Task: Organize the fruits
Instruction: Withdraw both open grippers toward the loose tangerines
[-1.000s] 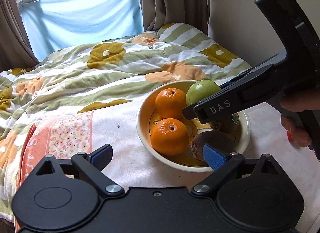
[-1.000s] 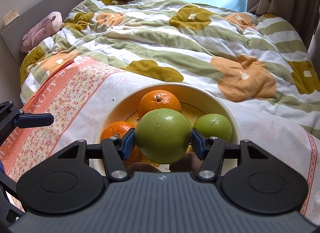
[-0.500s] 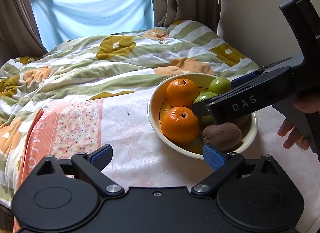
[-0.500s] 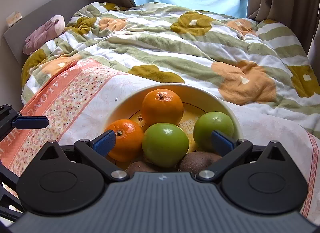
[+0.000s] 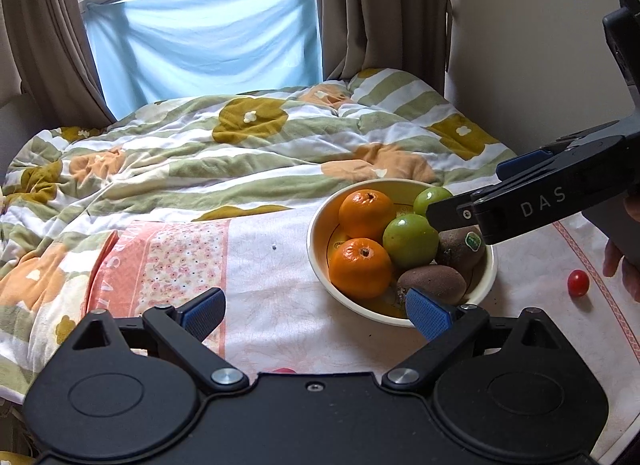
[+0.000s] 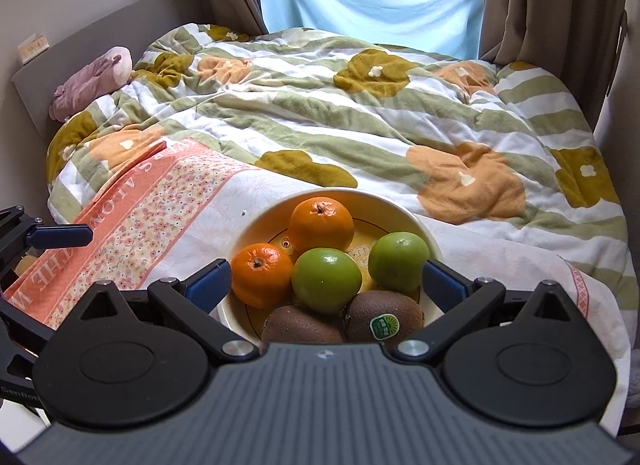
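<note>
Right gripper (image 6: pixel 326 285) spread wide, nothing between its blue pads, hovering over the cream ceramic bowl (image 6: pixel 424 231). Just ahead, two brown fuzzy kiwis (image 6: pixel 384 315), their near sides cut off by the gripper body. Beyond them the round green fruit (image 6: pixel 326 279) it was pinching a second ago now rests in the bowl beside a second green one (image 6: pixel 398 261) and two oranges (image 6: pixel 322 223). Left gripper (image 5: pixel 316 313) also spread, empty, short of the bowl. A small red tomato (image 5: pixel 578 283) lies right of it; the hand (image 5: pixel 624 265) there is mostly out of frame.
</note>
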`<action>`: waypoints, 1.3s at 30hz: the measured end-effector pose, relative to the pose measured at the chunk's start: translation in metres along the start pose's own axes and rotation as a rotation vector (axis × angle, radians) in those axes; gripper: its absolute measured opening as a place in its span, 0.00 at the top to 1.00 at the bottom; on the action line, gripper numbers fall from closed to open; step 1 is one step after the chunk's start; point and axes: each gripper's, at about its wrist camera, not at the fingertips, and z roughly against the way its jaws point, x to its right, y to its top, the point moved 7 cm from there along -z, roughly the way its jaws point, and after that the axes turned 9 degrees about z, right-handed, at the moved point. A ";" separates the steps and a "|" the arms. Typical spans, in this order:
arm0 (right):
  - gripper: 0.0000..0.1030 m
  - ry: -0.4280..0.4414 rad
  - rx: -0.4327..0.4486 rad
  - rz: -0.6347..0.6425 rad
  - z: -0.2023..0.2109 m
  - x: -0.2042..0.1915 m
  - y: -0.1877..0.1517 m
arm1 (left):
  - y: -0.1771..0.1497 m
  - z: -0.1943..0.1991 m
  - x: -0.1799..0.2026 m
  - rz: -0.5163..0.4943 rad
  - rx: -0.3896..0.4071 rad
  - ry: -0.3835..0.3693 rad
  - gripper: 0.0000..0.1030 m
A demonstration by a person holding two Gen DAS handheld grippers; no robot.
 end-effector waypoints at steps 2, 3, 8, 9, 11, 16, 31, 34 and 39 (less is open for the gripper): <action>0.00 -0.025 0.006 -0.002 0.017 0.000 0.000 | 0.002 0.012 0.001 0.004 0.017 -0.006 0.04; 0.00 -0.027 0.010 -0.005 0.025 0.000 -0.001 | 0.003 0.020 0.001 0.007 0.035 -0.005 0.04; 0.00 -0.066 0.030 -0.022 0.065 0.000 -0.008 | 0.006 0.054 0.005 -0.003 0.093 0.002 0.04; 0.00 -0.074 0.031 -0.024 0.070 0.000 -0.010 | 0.007 0.060 0.006 -0.010 0.102 0.003 0.04; 0.00 -0.087 0.032 -0.030 0.084 -0.001 -0.016 | 0.007 0.071 0.008 -0.012 0.106 0.005 0.04; 0.00 -0.127 0.027 -0.065 0.113 -0.003 -0.036 | 0.006 0.086 0.006 0.043 0.079 -0.045 0.04; 0.00 -0.285 -0.055 -0.322 0.140 -0.020 -0.112 | -0.017 0.064 0.012 -0.124 -0.039 -0.245 0.05; 0.00 -0.297 -0.088 -0.383 0.132 -0.028 -0.131 | -0.024 0.051 0.017 -0.166 -0.076 -0.280 0.06; 0.00 -0.315 -0.134 -0.448 0.116 -0.042 -0.156 | -0.039 0.026 0.028 -0.235 -0.132 -0.321 0.09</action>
